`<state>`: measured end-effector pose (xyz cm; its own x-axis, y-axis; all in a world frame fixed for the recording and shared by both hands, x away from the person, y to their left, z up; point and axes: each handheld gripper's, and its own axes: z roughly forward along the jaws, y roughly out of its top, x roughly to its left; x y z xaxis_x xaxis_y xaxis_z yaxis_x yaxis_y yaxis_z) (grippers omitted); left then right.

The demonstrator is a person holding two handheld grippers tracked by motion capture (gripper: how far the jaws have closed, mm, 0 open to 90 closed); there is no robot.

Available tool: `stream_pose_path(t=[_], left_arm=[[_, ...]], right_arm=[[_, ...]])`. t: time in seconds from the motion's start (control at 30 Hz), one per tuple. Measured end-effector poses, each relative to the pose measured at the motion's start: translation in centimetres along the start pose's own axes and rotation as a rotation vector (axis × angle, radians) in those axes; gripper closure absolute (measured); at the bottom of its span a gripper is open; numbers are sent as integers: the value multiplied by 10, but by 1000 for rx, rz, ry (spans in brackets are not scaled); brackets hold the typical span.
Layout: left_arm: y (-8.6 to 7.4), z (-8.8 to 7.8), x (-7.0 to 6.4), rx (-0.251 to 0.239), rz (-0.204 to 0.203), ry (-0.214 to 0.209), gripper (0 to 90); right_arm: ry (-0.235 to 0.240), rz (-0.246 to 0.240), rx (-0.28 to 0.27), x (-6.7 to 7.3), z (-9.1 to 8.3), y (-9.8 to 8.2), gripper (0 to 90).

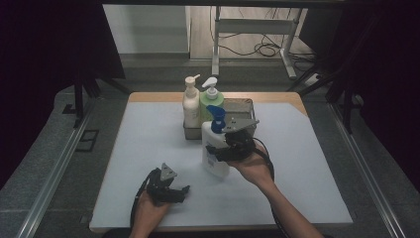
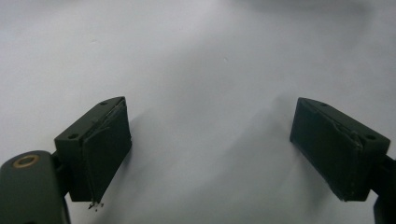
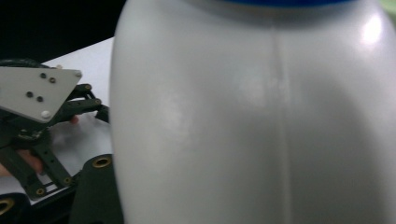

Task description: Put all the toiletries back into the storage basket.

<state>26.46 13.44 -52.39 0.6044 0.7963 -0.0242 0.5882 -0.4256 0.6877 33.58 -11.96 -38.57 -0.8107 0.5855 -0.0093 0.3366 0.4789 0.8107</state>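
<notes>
Right gripper (image 1: 221,148) jaws behind bottle (image 1: 214,157)

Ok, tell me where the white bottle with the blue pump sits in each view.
High view: white bottle at centre, in the right gripper.
Left gripper view: not in it.
Right gripper view: white bottle close up, across most of the frame.
Shared landmark: the white table mat.

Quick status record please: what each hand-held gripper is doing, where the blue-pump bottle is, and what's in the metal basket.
right hand-held gripper: closed on the white bottle with blue pump, bottle upright
bottle position: in front of the metal basket, over the white mat
left hand-held gripper: open, nothing between its jaws, low over the mat
basket contents: cream pump bottle and green pump bottle, both upright
</notes>
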Motion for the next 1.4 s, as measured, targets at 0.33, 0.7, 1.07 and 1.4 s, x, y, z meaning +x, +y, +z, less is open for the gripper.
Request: stream_pose_path(t=[0.33, 0.7, 1.07, 1.4], left_arm=[[0, 0, 0, 0, 0, 0, 123], [0, 0, 0, 0, -1, 0, 123], [0, 0, 0, 0, -1, -1, 123], [0, 0, 0, 1, -1, -1, 123]], right_arm=[[-32, 12, -8, -17, -15, 5, 378], [-78, 29, -32, -37, -32, 14, 378], [-134, 52, -39, -59, -46, 25, 379], [-176, 65, -45, -75, -47, 30, 380]])
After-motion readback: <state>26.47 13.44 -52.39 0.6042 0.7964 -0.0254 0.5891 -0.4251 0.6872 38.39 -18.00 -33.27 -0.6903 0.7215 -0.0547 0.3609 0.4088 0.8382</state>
